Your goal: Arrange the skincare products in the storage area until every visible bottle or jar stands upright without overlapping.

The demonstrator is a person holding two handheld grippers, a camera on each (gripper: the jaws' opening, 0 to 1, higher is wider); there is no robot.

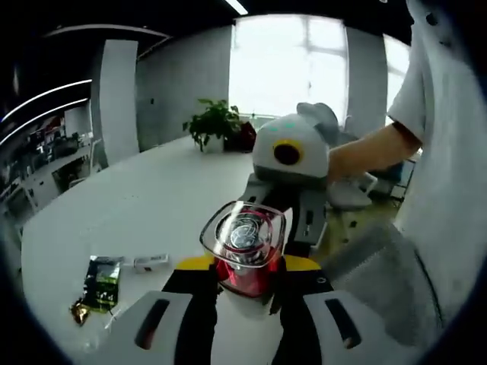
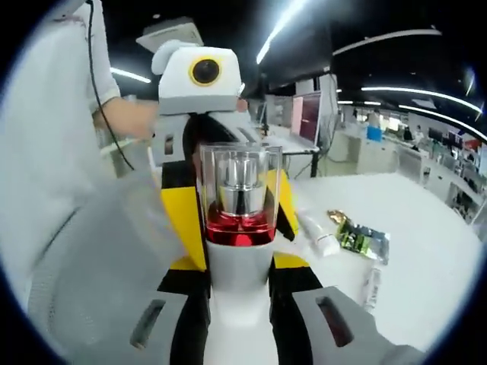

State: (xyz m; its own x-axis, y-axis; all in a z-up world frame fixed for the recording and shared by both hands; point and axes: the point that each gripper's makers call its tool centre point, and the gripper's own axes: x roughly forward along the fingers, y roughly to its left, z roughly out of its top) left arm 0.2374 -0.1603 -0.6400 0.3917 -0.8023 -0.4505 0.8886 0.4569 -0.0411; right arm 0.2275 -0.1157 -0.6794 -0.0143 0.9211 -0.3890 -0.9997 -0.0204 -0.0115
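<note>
Over on the left of the left gripper view, a green sachet (image 1: 102,282) and a small white tube (image 1: 150,261) lie flat on the white desk (image 1: 144,205), well apart from what I'm holding. Moving right, my left hand-held gripper (image 1: 242,298) is clamped on the white body of a bottle (image 1: 243,255) with a red collar and clear square cap, raised off the desk and pointed at the camera. Beyond it the other hand-held gripper faces mine. From the right gripper view, the right hand-held gripper (image 2: 240,293) appears closed on the same bottle (image 2: 240,205) from the opposite side, with a white tube (image 2: 318,234) and green sachet (image 2: 364,240) lying on the desk (image 2: 426,228) to the right. I judge the risk to be two grips fighting: if either hand twists or pulls unevenly, the smooth body could slip, or the cap could pop off. Releasing one side too abruptly could tip it before it stands upright
</note>
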